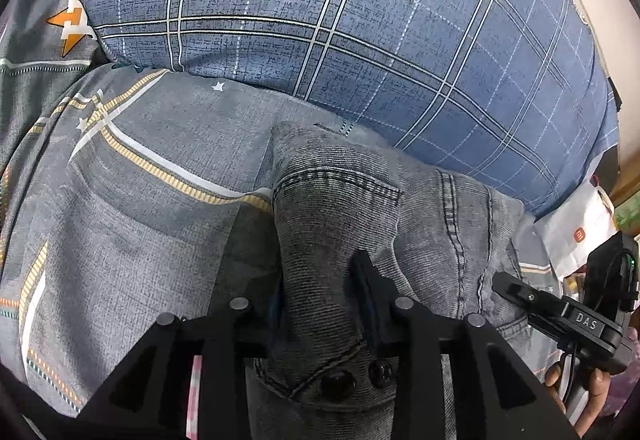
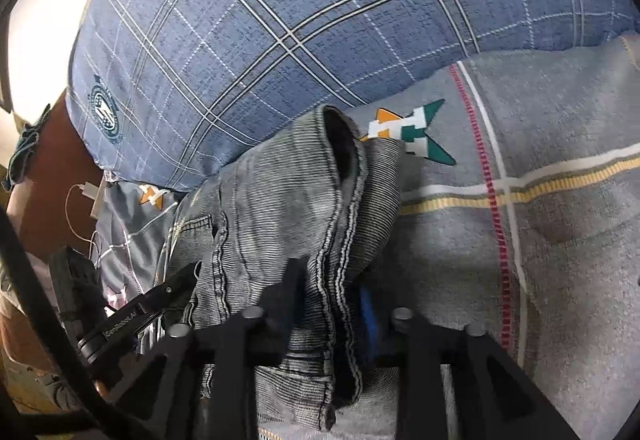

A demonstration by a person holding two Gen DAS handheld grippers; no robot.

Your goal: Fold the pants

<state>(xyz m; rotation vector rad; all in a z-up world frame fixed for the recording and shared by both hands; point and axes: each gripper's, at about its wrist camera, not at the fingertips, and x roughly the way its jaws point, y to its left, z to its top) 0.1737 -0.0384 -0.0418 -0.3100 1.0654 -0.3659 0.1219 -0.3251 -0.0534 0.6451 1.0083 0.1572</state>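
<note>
Grey denim pants [image 1: 344, 208] lie bunched on a grey bedsheet [image 1: 140, 200]. My left gripper [image 1: 320, 280] is shut on a fold of the pants near a back pocket, with the cloth running between its fingers. My right gripper [image 2: 328, 280] is shut on the pants [image 2: 280, 208] at a stitched seam beside the waistband opening. Each gripper shows in the other's view: the right one at the right edge [image 1: 516, 288], the left one at the lower left [image 2: 180, 280], both against the denim.
A big blue plaid pillow [image 1: 340, 20] lies right behind the pants, also in the right wrist view [image 2: 280, 20]. White bag [image 1: 576, 232] at far right. A charger and cable [image 2: 90, 196] lie at the left by a brown surface.
</note>
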